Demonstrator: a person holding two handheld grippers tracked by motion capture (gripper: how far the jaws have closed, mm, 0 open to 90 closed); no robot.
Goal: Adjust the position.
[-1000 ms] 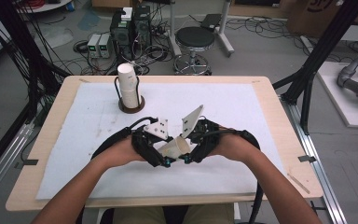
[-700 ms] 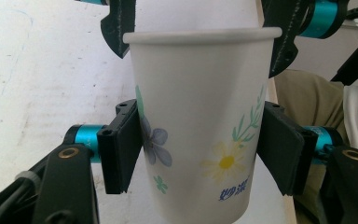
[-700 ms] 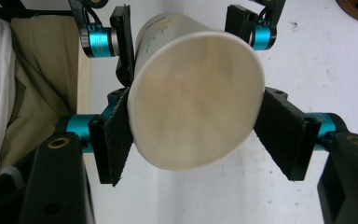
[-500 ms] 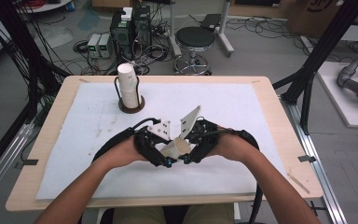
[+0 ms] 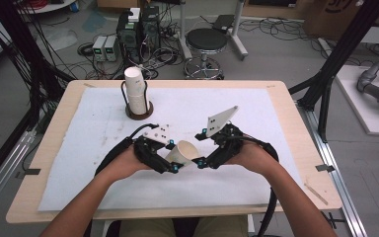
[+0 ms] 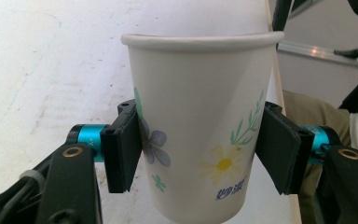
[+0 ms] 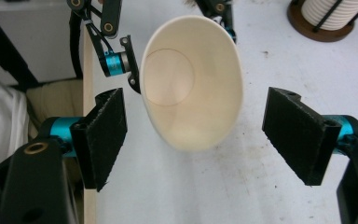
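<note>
The cup (image 6: 200,126), light and easily crushed, is clamped mid-wall between the left gripper (image 6: 200,154) jaws; the right gripper (image 7: 196,140) jaws have just opened, clear of its rim.

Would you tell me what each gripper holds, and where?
The left gripper clamps the paper cup across its lower side wall; the right gripper, just opened, holds nothing.
</note>
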